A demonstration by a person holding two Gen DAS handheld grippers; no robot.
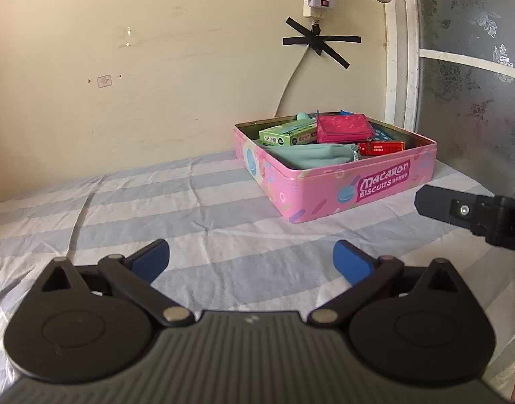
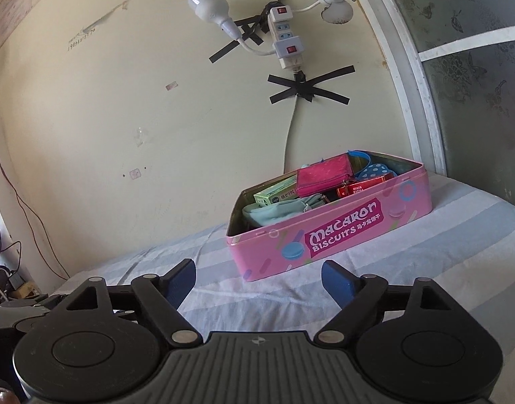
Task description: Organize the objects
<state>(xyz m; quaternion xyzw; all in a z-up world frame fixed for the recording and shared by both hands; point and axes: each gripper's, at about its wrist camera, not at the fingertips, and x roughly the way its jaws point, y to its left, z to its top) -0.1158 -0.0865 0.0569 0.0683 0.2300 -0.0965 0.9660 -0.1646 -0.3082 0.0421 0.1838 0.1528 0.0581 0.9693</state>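
Striped blue-and-white bedsheet (image 1: 223,208) spread across the whole foreground, creased. Cream wall (image 1: 139,84) behind, marked with black tape crosses (image 1: 319,42) and a white power strip (image 2: 286,45) with cord hanging down toward the bed. Frosted floral window pane (image 1: 476,67) at far right. Pink Macaron Biscuits tin (image 1: 355,188) sitting lidless on the sheet near the wall and window, ahead and to the right in the left wrist view, straight ahead in the right. Packed inside: teal cloth pouch (image 1: 308,156) at the front, pink wallet (image 1: 345,129) on top toward the back, green carton (image 1: 287,134) beside it, red packet (image 1: 382,148) at the right. Left gripper (image 1: 251,262) spread wide, nothing between the blue pads, hovering over bare sheet short of the tin. Right gripper (image 2: 258,281) likewise spread wide and empty, near the tin's front wall, not touching.
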